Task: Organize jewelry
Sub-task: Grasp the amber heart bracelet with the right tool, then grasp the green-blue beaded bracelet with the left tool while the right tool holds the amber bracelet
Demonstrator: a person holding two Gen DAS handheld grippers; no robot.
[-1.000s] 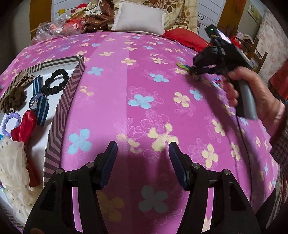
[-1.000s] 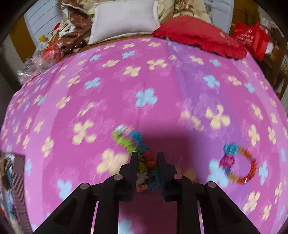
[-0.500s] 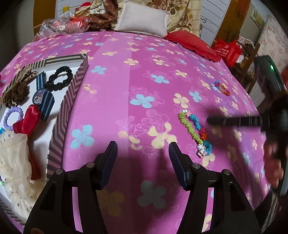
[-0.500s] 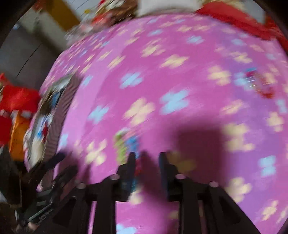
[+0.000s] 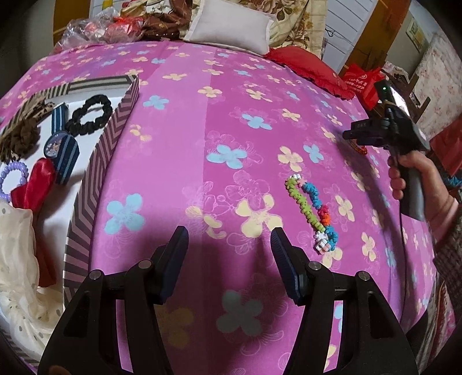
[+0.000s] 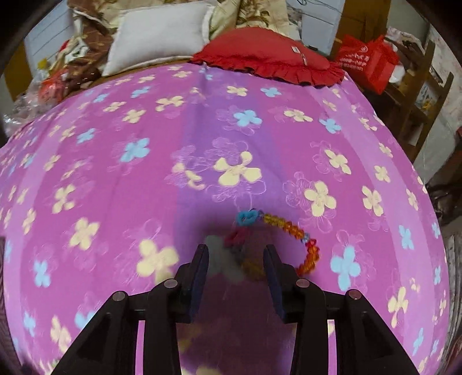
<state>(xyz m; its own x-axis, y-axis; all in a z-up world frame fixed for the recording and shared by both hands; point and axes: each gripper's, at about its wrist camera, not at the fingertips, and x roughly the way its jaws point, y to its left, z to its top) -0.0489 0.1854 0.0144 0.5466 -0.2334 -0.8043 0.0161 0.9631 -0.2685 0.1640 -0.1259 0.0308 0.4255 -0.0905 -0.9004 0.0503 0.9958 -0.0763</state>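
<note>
Right hand-held gripper [image 6: 235, 259] apart, closing, beaded bracelet [image 6: 288, 245] partly between its fingers

I'm working in a home bedroom. Under me is a bed [image 6: 202, 150] with a pink flowered sheet, and at its head lie a pale pillow [image 6: 156, 31], a red frilled cushion [image 6: 268, 60] and crumpled floral bedding [image 5: 288, 17]. A wooden chair [image 6: 418, 95] holding a red bag [image 6: 366, 62] stands beside it.

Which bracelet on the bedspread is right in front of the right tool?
The orange beaded bracelet with the blue loop; the green and blue woven bracelet lies apart, nearer the left tool.
</note>
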